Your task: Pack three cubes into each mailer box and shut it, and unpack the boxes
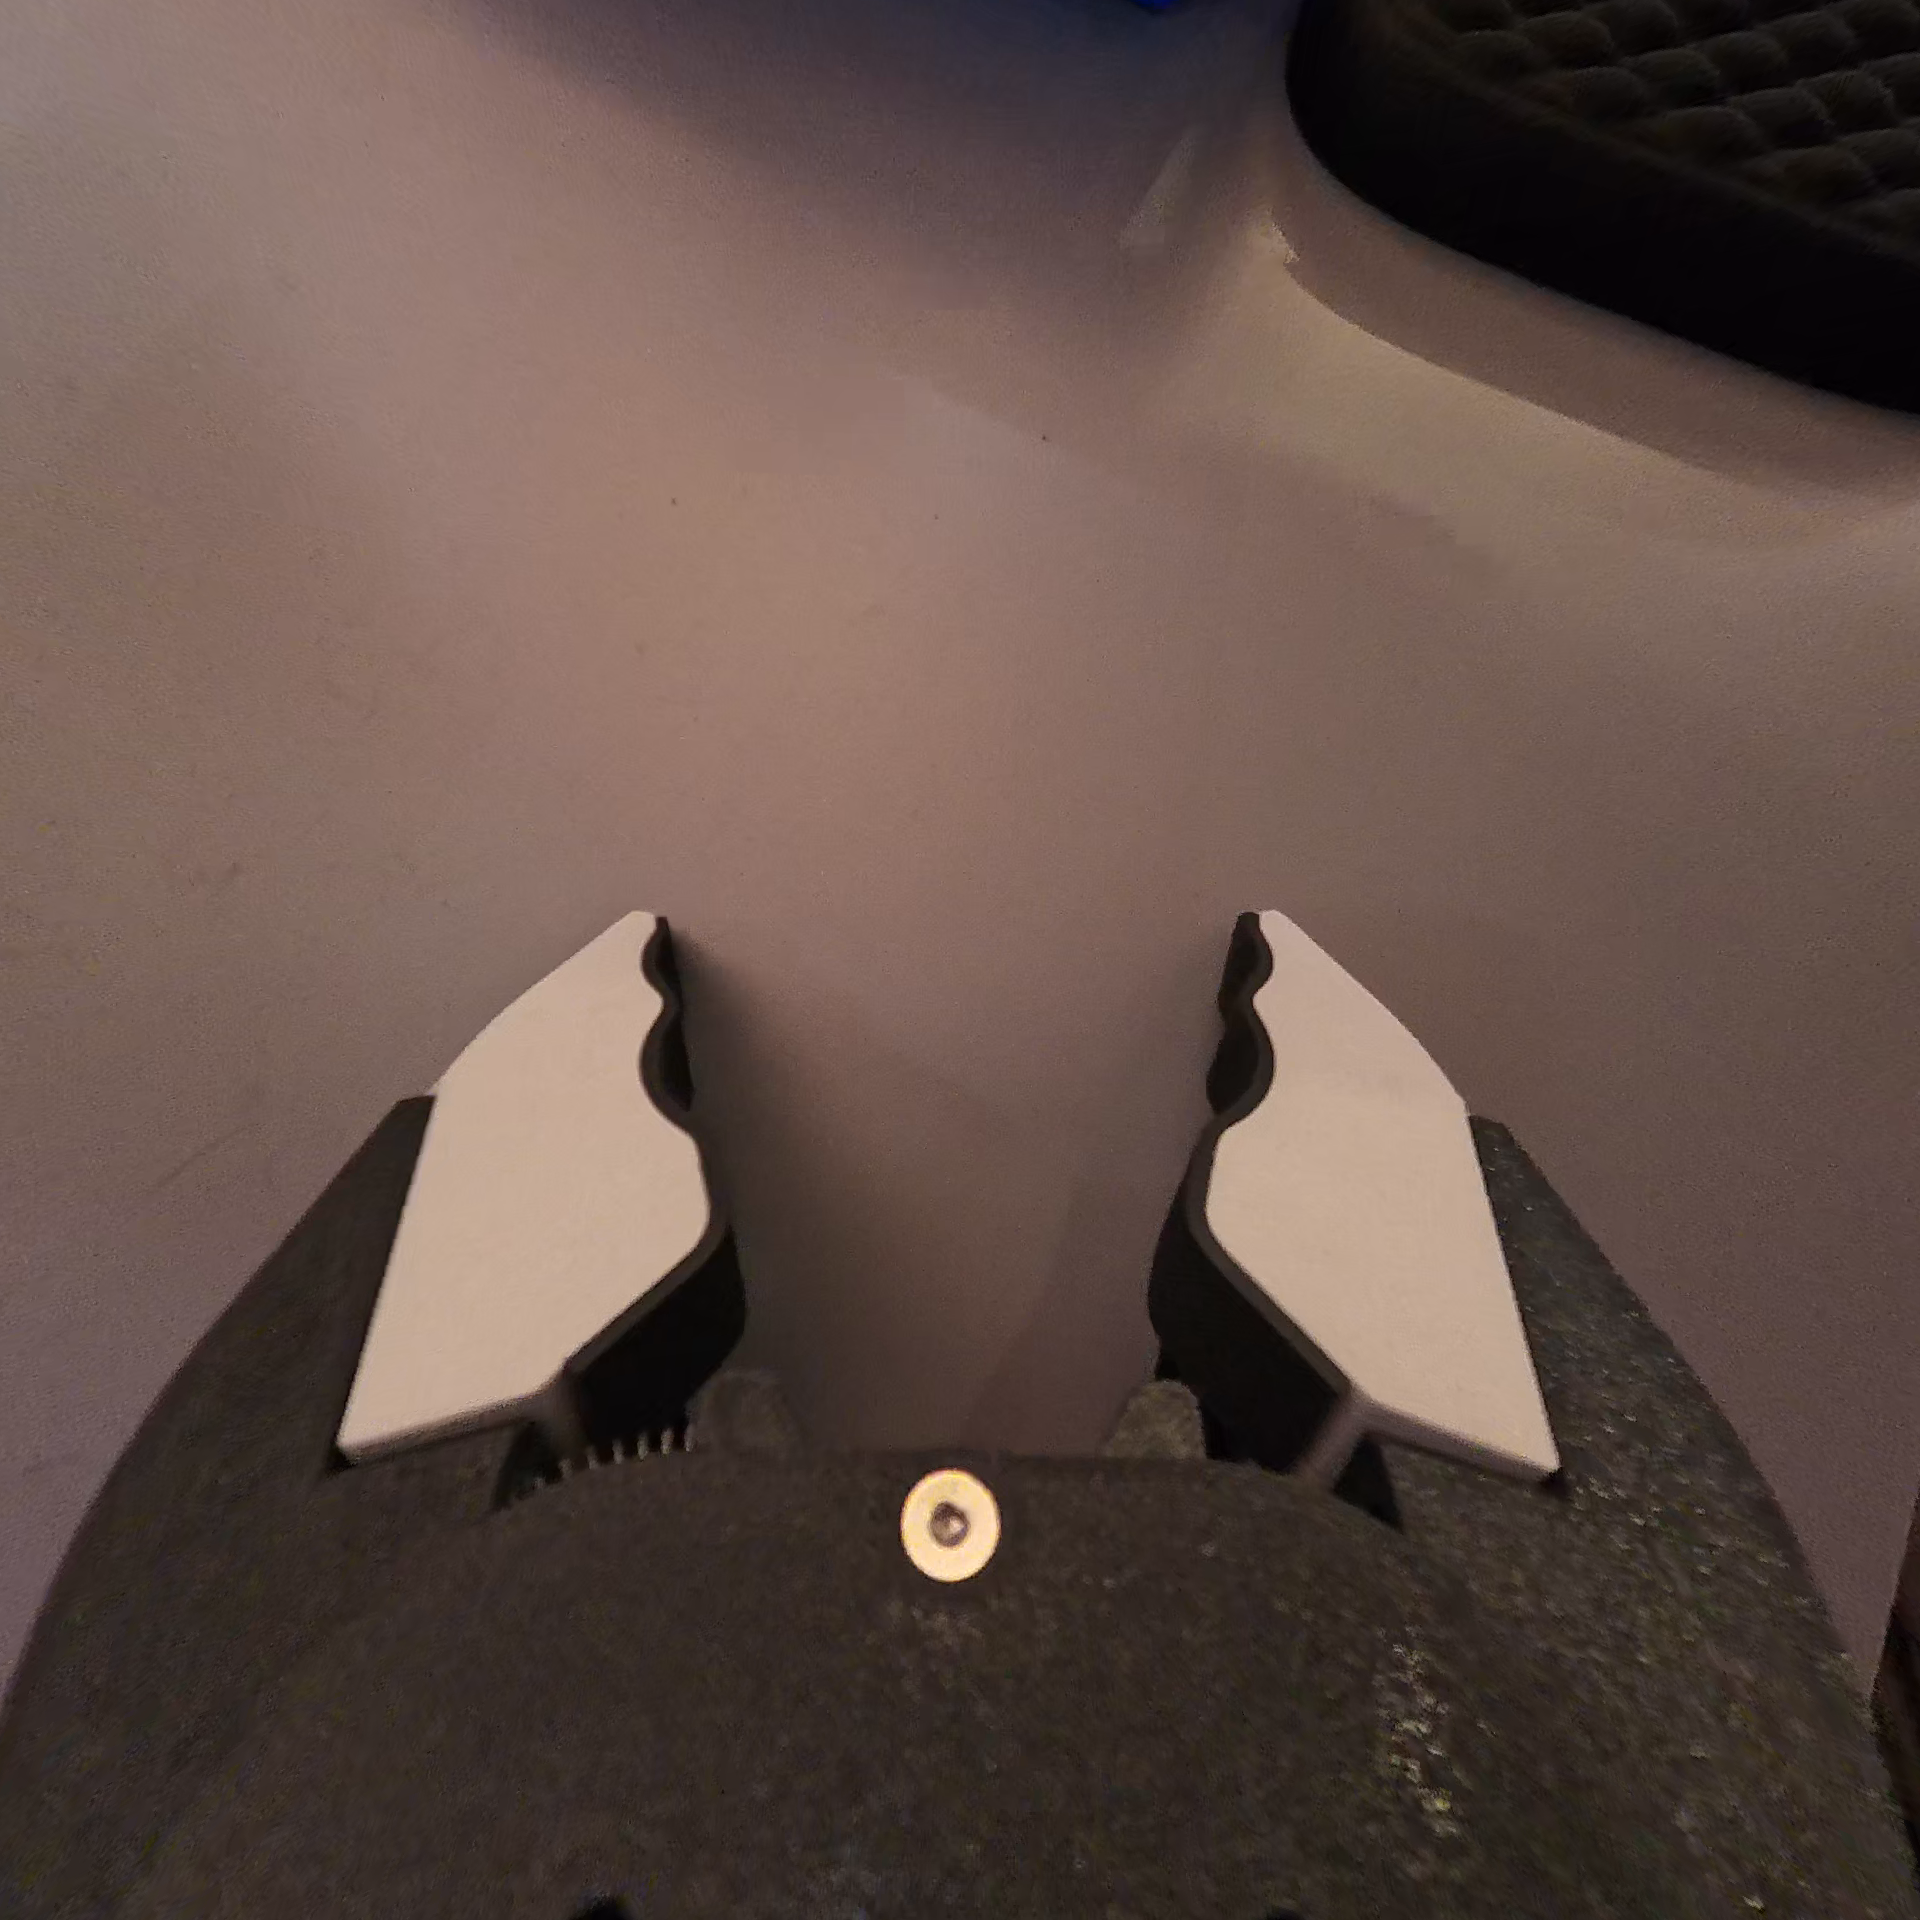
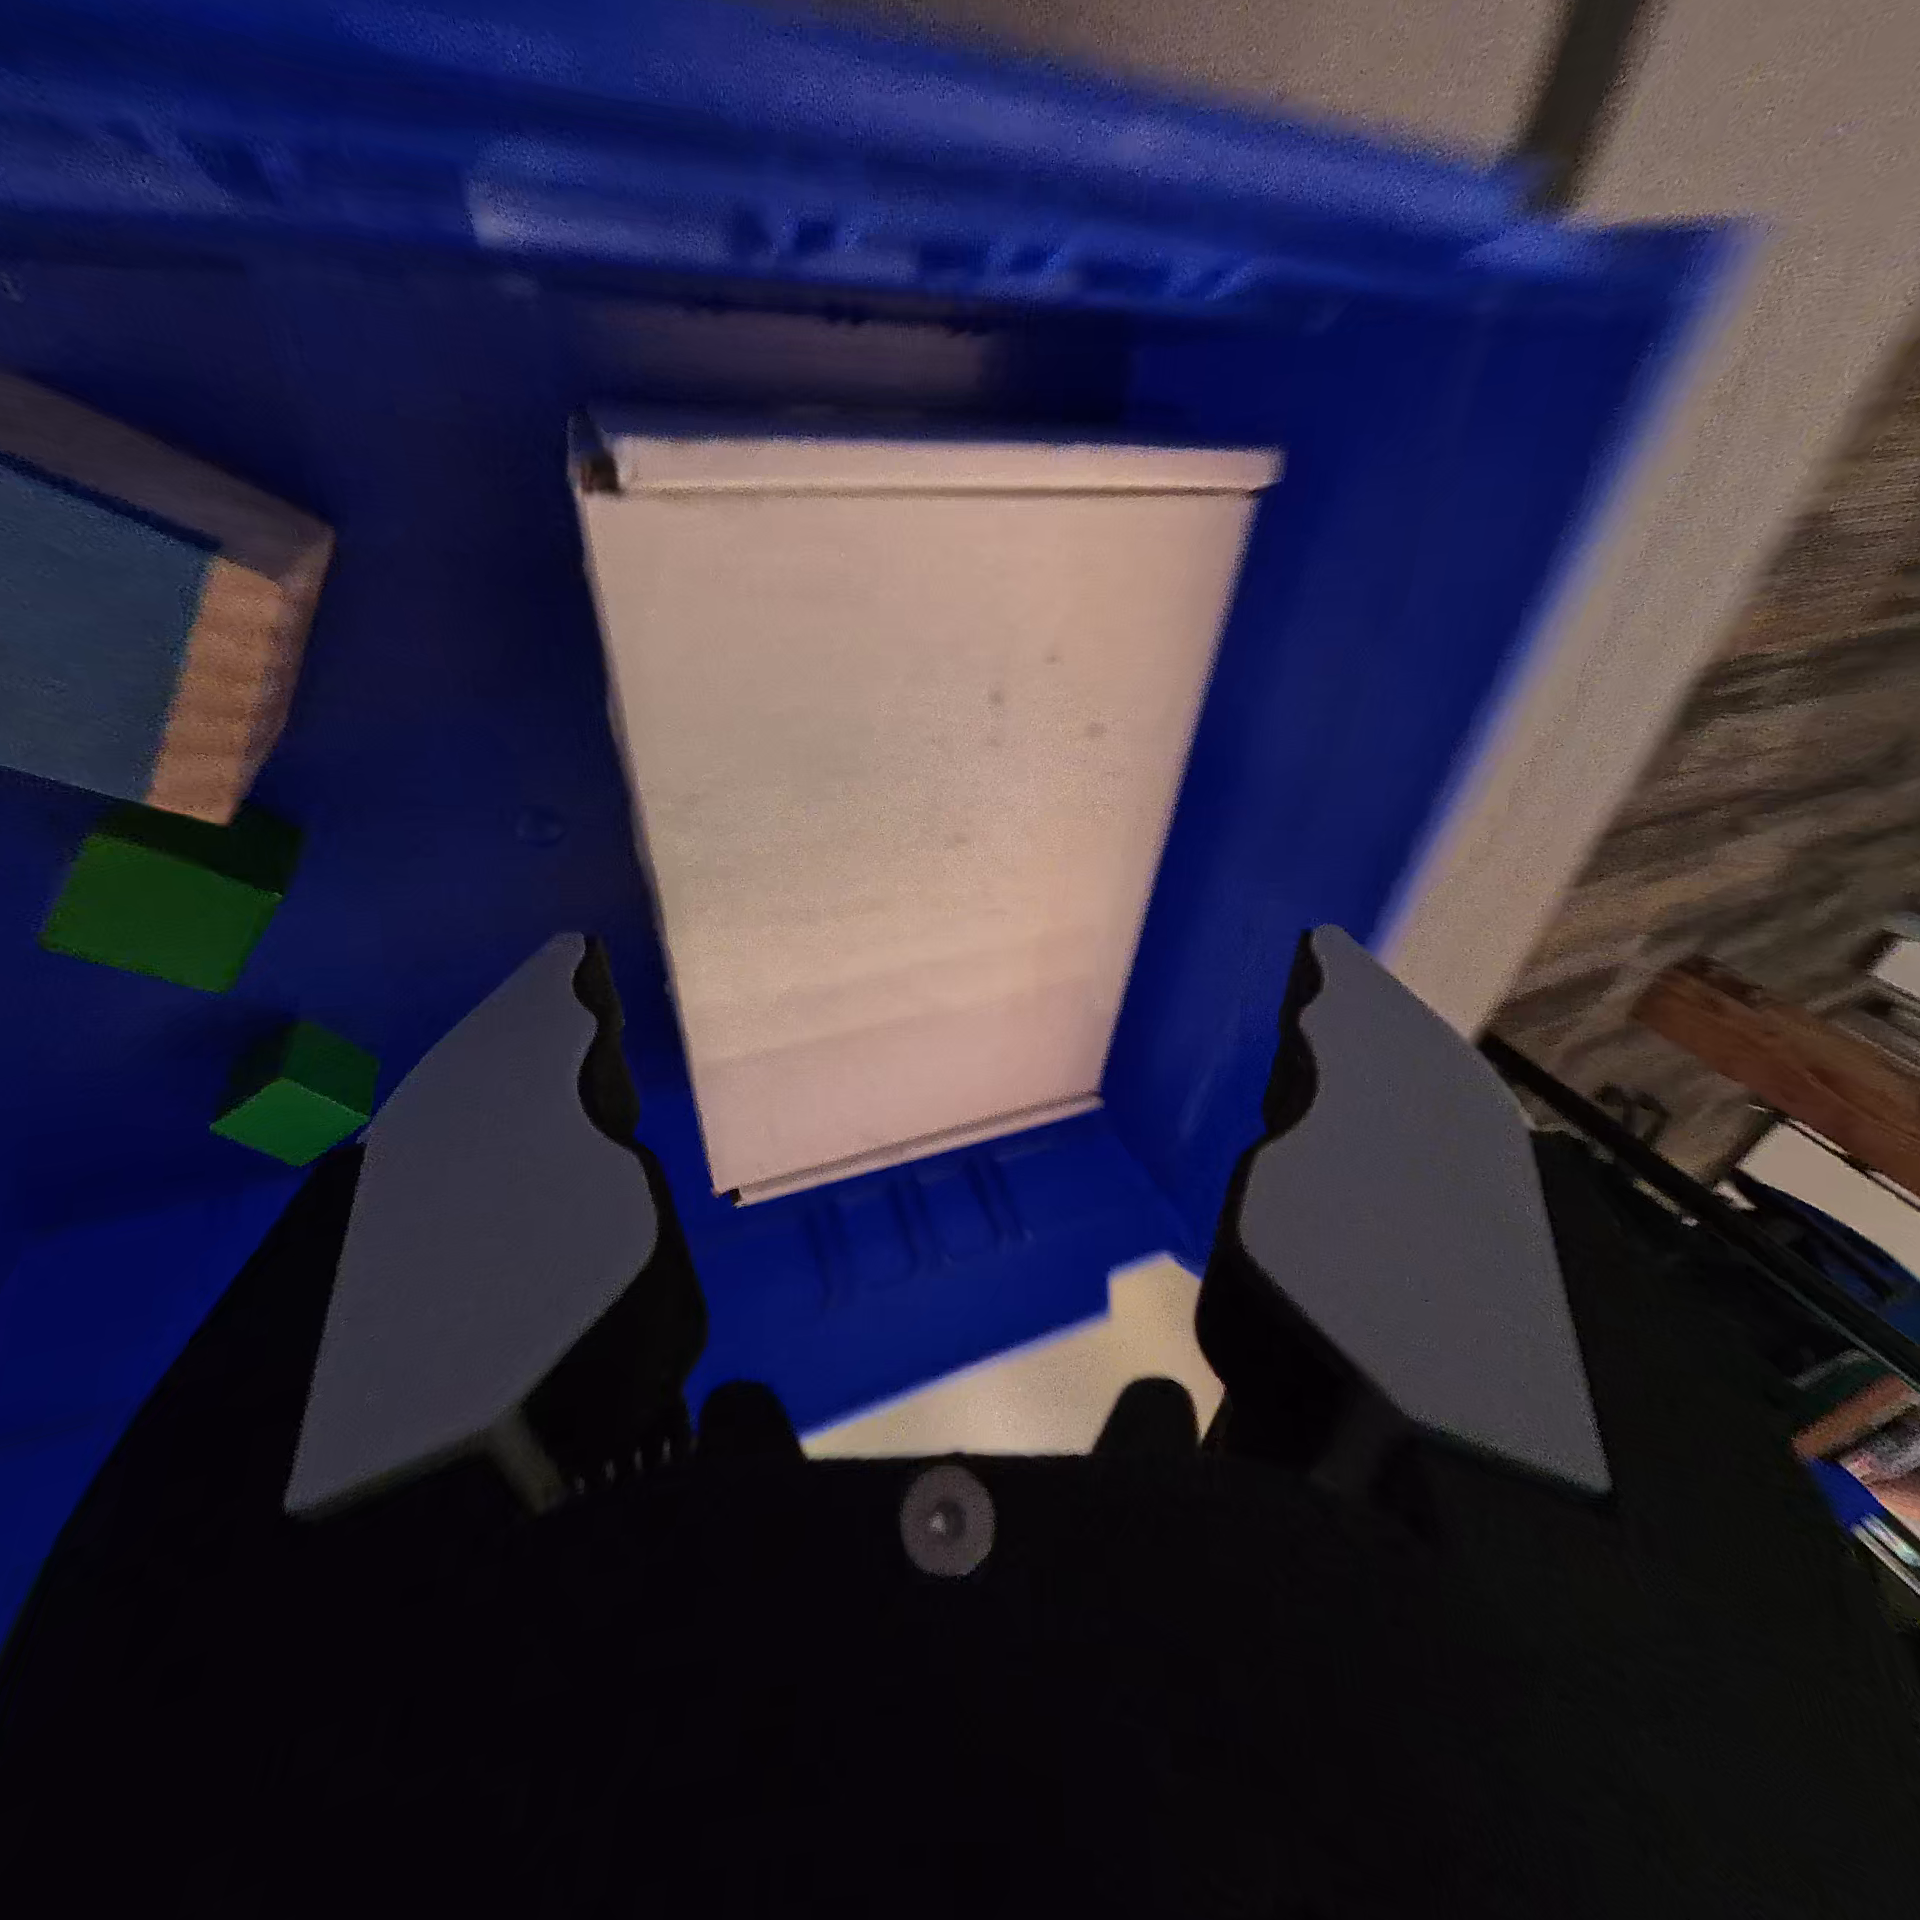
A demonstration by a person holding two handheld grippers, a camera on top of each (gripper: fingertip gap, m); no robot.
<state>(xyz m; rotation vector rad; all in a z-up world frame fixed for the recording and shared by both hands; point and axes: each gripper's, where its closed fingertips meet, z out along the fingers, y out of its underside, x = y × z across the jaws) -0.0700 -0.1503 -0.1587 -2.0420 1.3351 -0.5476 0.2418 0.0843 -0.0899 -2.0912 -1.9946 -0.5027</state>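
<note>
In the right wrist view a closed white mailer box (image 2: pixel 914 790) lies flat inside a blue plastic bin (image 2: pixel 1330 644). My right gripper (image 2: pixel 945 966) is open and empty, hovering above the near end of the box with a finger on each side. To the left in the bin lie a large blue-faced wooden cube (image 2: pixel 135 613) and two green cubes, one larger (image 2: pixel 166 904) and one smaller (image 2: pixel 301 1091). In the left wrist view my left gripper (image 1: pixel 951 945) is open and empty, close over a bare grey table surface (image 1: pixel 623 520). The right wrist view is motion-blurred.
A black textured foam pad (image 1: pixel 1662 156) lies at the top right of the left wrist view. The bin's right wall (image 2: pixel 1558 623) stands beside the box. Beyond it are a pale tabletop (image 2: pixel 1766 156) and blurred clutter at the right edge. My right fingertips sit around 40 cm from my left ones. My right gripper is the nearer one to the large blue-faced wooden cube (image 2: pixel 135 613): about 7 cm, against 30 cm.
</note>
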